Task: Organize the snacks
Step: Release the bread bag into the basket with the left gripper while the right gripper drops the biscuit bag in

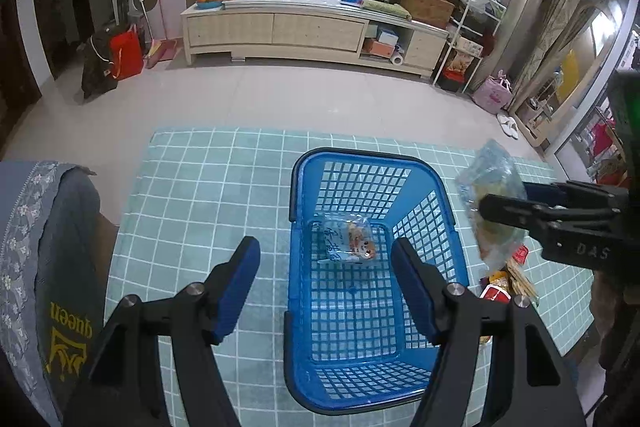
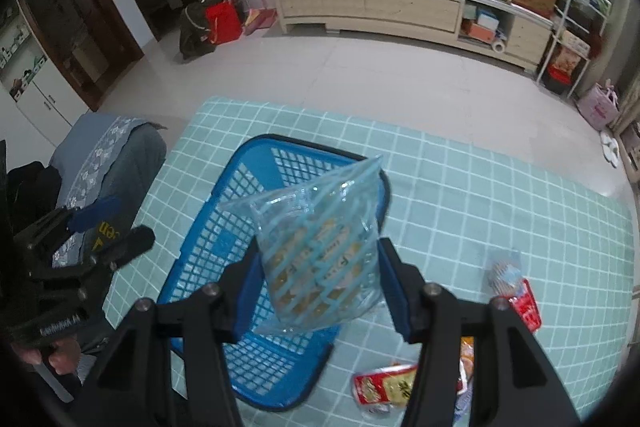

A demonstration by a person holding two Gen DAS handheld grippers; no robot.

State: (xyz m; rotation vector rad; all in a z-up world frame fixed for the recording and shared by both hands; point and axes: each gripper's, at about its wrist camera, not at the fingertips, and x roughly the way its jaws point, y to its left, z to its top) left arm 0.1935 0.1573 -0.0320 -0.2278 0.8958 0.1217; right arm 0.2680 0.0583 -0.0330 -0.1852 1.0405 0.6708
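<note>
Right gripper [image 2: 318, 279]: clamped on a clear blue-printed plastic biscuit packet [image 2: 320, 259], held just above the blue plastic mesh basket [image 2: 208, 267].
Left gripper [image 1: 326, 287]: jaws apart, empty, above that basket.
Basket floor: small clear snack packet [image 1: 348, 241] ahead of the left fingertips.
Teal checked mat [image 2: 480, 207]: red snack packets [image 2: 384, 385] right of the right gripper.

Surface: teal checked mat [image 1: 224, 187] is covering the bench.
Lying on it: blue mesh basket [image 1: 424, 227]; loose snack packets [image 2: 384, 385] sitting just beside.
</note>
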